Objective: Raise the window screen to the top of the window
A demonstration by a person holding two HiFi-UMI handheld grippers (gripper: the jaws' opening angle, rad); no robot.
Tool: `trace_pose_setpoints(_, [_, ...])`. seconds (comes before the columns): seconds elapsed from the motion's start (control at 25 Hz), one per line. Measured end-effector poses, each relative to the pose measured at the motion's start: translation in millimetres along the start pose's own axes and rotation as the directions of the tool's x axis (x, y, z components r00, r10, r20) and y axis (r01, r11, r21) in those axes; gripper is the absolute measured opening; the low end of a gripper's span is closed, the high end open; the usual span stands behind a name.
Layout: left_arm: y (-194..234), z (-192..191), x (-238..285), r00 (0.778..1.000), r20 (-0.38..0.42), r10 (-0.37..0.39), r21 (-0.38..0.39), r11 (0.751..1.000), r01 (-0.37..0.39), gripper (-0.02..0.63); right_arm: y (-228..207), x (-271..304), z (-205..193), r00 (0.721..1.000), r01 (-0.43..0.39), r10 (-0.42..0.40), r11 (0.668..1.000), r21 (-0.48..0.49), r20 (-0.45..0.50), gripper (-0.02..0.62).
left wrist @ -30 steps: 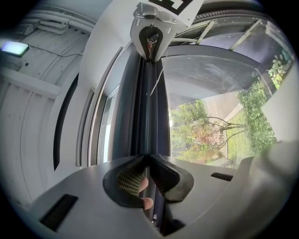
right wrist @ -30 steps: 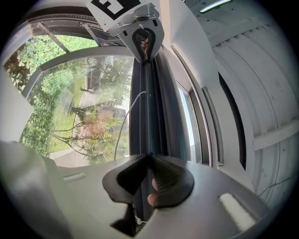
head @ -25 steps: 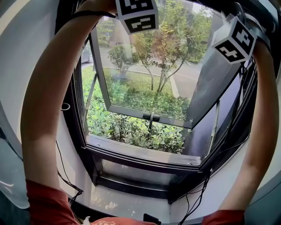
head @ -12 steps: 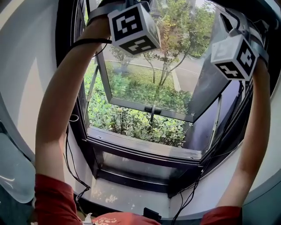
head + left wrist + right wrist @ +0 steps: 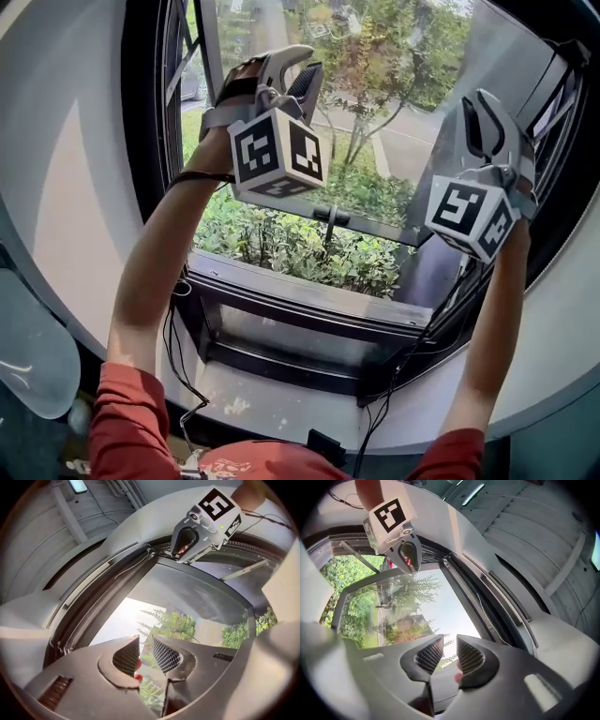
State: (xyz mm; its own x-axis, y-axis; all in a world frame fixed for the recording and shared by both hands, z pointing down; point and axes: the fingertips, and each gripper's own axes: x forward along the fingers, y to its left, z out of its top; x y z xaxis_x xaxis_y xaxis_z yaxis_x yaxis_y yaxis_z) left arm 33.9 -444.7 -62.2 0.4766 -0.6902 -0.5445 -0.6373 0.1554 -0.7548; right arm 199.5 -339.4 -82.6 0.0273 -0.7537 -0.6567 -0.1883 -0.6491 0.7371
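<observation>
**Both grippers up at the open window, fingers loose**

We hold the left gripper (image 5: 298,67) and the right gripper (image 5: 483,108) up before the window (image 5: 309,302). Both point upward, the left near the frame's left side and the right near its right. The left fingers (image 5: 166,656) stand a narrow gap apart and have just been opening. Only sky and leaves show between them. The right fingers (image 5: 469,657) are likewise narrowly parted, having just been opening, and nothing sits between them either. Neither pair touches anything. The sash (image 5: 375,225) is swung outward over the plants (image 5: 281,253), with its handle (image 5: 330,217) at the middle of its bottom rail. We cannot pick out the screen in any view. From the grippers we see only a dark channel (image 5: 103,599) running along the top of the frame.
</observation>
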Motion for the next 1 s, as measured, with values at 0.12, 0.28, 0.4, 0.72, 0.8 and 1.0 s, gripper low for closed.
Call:
trace_pose_setpoints(0.12, [-20,-8,-19,1.0,0.009,-0.022,-0.091,0.996,0.023,0.067,22,-22,2,1.0,-0.024,0.024,0.996,0.088,0.005,0.095])
trace_pose_setpoints(0.28, [-46,-19,-47,0.999,0.014,-0.043,-0.183,0.982,0.045,0.067,52,-55,-4,0.999,-0.044,0.046,0.981,0.189,-0.006,0.095])
trace_pose_setpoints(0.4, [-59,-30,-67,0.999,0.016,-0.039,-0.271,0.962,0.042,0.067,76,-76,-13,0.997,-0.061,0.069,0.967,0.249,-0.025,0.095])
trace_pose_setpoints(0.72, [-100,-51,-127,0.998,0.002,-0.056,-0.402,0.914,0.052,0.067,128,-143,-20,0.981,-0.144,0.185,0.901,0.409,-0.063,0.095])
trace_pose_setpoints(0.8, [-108,-56,-140,0.998,-0.008,-0.065,-0.434,0.899,0.055,0.067,137,-153,-16,0.979,-0.157,0.199,0.883,0.443,-0.048,0.095])
trace_pose_setpoints(1.0, [-130,-69,-172,0.992,-0.051,-0.118,-0.491,0.868,0.078,0.067,162,-176,-8,0.972,-0.181,0.234,0.827,0.532,-0.033,0.095])
